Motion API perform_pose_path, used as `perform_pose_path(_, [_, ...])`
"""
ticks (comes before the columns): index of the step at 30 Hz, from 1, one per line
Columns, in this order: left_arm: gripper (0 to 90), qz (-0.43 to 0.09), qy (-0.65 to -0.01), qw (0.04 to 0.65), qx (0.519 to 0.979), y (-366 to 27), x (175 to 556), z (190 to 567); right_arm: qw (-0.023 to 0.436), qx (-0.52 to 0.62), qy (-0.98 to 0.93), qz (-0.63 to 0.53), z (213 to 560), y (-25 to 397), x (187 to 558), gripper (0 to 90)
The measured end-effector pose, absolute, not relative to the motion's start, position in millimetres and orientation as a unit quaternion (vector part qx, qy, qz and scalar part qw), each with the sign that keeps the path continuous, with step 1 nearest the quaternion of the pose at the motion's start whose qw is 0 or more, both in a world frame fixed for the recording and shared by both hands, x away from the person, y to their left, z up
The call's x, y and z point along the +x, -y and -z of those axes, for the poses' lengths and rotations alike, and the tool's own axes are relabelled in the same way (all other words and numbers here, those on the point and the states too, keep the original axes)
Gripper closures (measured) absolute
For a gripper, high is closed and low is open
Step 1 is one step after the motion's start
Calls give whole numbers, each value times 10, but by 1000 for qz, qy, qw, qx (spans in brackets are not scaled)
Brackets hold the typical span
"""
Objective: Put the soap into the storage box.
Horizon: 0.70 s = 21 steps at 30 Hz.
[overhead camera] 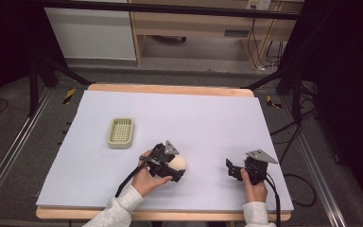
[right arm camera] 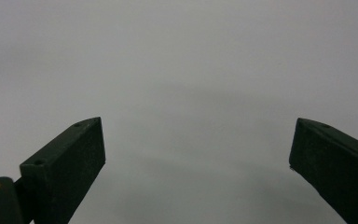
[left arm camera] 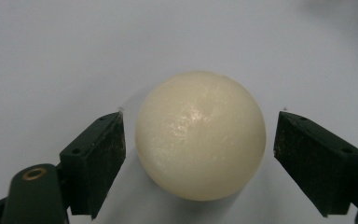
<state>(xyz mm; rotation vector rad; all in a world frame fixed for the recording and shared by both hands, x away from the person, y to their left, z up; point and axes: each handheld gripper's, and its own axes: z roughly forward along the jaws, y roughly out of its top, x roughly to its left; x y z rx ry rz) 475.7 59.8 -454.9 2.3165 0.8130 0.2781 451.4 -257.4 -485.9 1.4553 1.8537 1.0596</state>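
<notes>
Sleeves: two pale knitted cuffs come in at the near edge of the tabletop (overhead camera: 208, 118), a hand gripping a black tool at the end of each.
Tabletop: pale lavender-grey sheet laid over a light wooden board; wood shows along the far and near edges.
Basket: small pale green plastic basket (overhead camera: 121, 132) with a slatted bottom, sitting left of centre, well apart from both hands and farther from the person than they are.
Left gripper: black two-jaw gripper (overhead camera: 174, 171) (left arm camera: 200, 142) with a grey three-cornered plate on top, held near the middle of the tabletop's front half, its cable trailing back along the forearm.
Left jaws: spread, one on each side of the ball; in the left gripper view a thin gap shows at both pads, so nothing is clamped.
Ball: smooth cream-white round ball (overhead camera: 177, 163) (left arm camera: 200, 142), resting on the tabletop between the left jaws, glossy on top.
Right gripper: matching black gripper (overhead camera: 233, 170) (right arm camera: 198, 154) with the same grey plate, to the right of the ball and well apart from it.
Right jaws: wide apart, with bare tabletop between them.
</notes>
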Motion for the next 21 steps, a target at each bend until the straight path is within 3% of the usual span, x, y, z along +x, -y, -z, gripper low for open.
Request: perform_pose_path(21, [217, -113, -314, 310, 890, -499, 4797, 4647, 274, 542, -690, -395, 4859, 2577, 4516, 38])
